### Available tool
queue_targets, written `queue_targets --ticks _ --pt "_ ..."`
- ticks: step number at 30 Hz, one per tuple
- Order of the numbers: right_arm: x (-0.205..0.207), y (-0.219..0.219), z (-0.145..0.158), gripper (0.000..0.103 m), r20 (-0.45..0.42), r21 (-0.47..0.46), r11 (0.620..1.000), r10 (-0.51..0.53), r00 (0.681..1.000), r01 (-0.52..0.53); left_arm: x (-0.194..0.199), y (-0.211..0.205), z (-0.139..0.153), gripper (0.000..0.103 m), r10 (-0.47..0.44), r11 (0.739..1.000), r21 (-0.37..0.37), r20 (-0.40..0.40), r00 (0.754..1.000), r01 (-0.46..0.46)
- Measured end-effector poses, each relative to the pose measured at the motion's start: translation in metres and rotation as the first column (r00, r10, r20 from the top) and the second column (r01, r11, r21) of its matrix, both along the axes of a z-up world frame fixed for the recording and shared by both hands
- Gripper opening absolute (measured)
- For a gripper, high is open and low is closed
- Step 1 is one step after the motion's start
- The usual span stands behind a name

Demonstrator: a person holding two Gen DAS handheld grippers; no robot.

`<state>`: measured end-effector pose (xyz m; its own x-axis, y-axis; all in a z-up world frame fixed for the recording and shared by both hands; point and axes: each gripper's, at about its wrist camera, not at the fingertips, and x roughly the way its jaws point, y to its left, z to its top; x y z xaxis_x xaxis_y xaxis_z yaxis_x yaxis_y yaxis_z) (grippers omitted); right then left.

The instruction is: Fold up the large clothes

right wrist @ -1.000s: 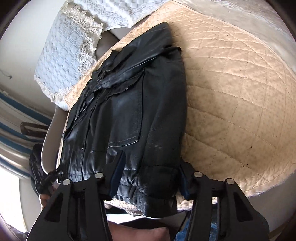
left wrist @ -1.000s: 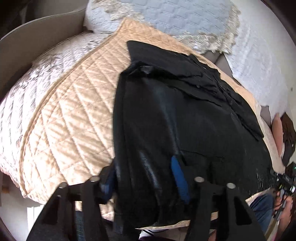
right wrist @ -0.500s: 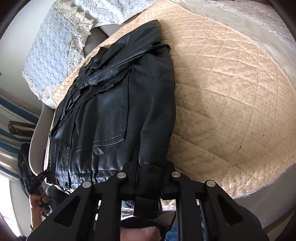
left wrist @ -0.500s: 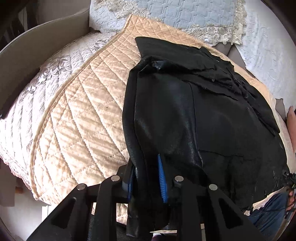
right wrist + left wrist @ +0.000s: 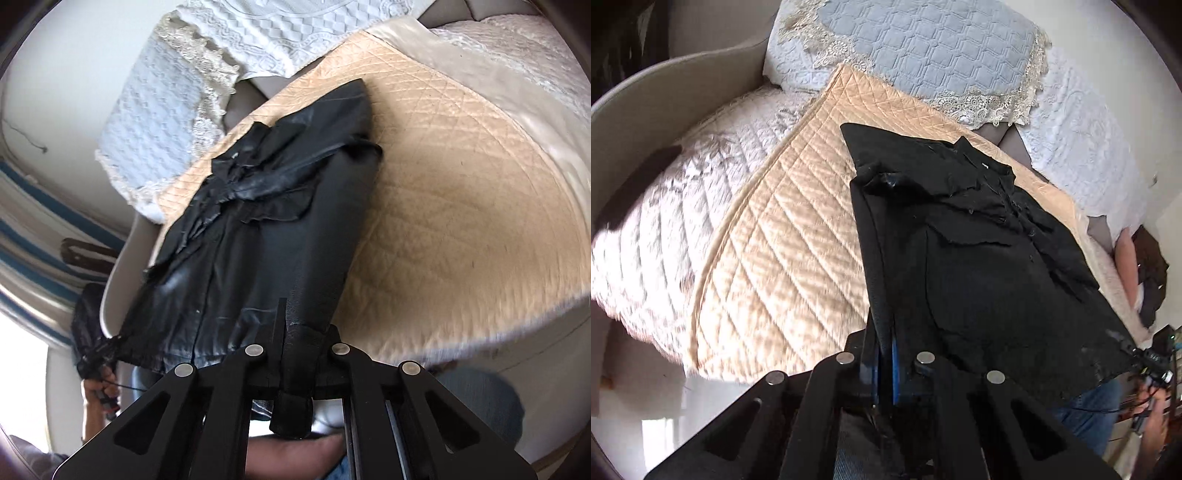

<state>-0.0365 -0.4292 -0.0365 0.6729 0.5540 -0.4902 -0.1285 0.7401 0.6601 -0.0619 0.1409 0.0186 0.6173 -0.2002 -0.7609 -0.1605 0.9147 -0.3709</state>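
Note:
A black leather jacket (image 5: 979, 266) lies collar-far on a peach quilted cover (image 5: 783, 258). My left gripper (image 5: 885, 360) is shut on the jacket's near left hem corner, the black material pinched between its blue pads. In the right wrist view the same jacket (image 5: 266, 236) stretches away over the peach quilted cover (image 5: 443, 206), and my right gripper (image 5: 297, 354) is shut on its near right hem corner, with a dark cuff end hanging below the jaws. The near hem is lifted off the cover and pulled taut between both grippers.
Pale blue lace-edged pillows (image 5: 923, 55) lie beyond the jacket's collar. A white quilted bedspread (image 5: 665, 221) and a curved beige headboard (image 5: 665, 92) lie to the left. The person's hand (image 5: 99, 387) on the other gripper and jeans (image 5: 1086, 413) show near the bed's edge.
Both grippers went from open around the hem to shut on it. Both then rose and pulled back, lifting the near hem off the cover.

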Motion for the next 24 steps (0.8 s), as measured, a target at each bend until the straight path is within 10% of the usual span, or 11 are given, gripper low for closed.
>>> queue_targets --ticks 14,24 --pt "0.039 -0.007 0.061 0.007 0.169 0.106 0.992 0.044 0.985 -0.063 0.046 0.015 0.043 0.005 0.03 0.978 -0.207 0.173 0.984 0.006" --pt "0.185 -0.027 0.093 0.007 0.159 0.127 0.992 -0.003 0.987 -0.017 0.173 0.03 0.04 0.004 0.101 0.967 -0.252 0.208 0.973 -0.047"
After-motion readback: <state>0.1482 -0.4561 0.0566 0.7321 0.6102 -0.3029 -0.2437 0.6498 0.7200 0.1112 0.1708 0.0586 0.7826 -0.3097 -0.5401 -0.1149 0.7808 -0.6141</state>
